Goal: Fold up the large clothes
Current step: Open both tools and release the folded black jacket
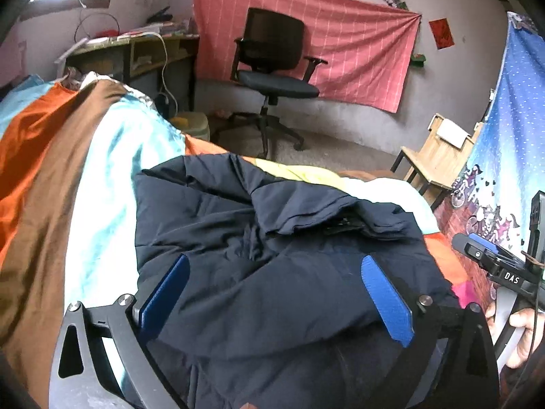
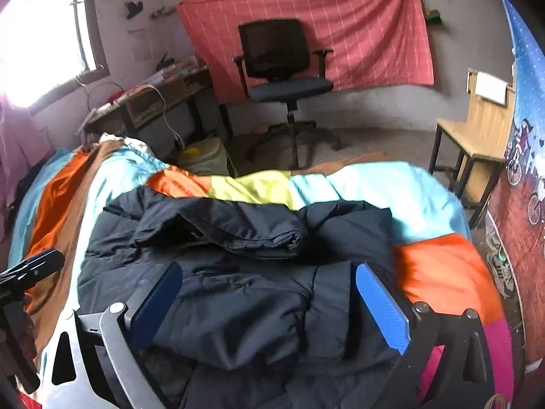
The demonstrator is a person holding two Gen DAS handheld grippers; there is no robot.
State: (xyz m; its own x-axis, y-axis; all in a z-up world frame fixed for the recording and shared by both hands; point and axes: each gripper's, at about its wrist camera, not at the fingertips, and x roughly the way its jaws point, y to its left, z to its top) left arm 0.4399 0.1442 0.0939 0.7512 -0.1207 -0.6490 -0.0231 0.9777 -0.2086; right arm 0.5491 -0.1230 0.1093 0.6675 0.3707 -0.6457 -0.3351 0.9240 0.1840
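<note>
- Left tongs [image 1: 276,293]: blue pads spread wide, nothing pinched between them; they hover just over the near part of the jacket [image 1: 272,238].
- Right tongs [image 2: 269,303]: also spread wide and holding nothing, poised above the jacket's near right side, where a fold of dark cloth runs between the pads.
- The right tongs also show at the right edge of the left view, held in a hand [image 1: 521,337]; the left tongs peek in at the left edge of the right view.
- Jacket: dark navy and puffy, lying rumpled on the bed, with a sleeve or flap folded across its far part.
- Bed: covered by a quilt [image 2: 439,266] in orange, brown, pale blue and yellow blocks; the jacket sits near its middle.
- Beyond the bed: a black office chair [image 2: 282,71] before a pink cloth [image 2: 357,27] hung on the wall.
- Left: a cluttered counter [image 2: 160,99] under a bright window [image 2: 41,34].
- Right: a wooden chair [image 2: 477,133] beside a blue patterned hanging [image 1: 511,136]; shoes [image 2: 500,266] lie on the floor below it.
</note>
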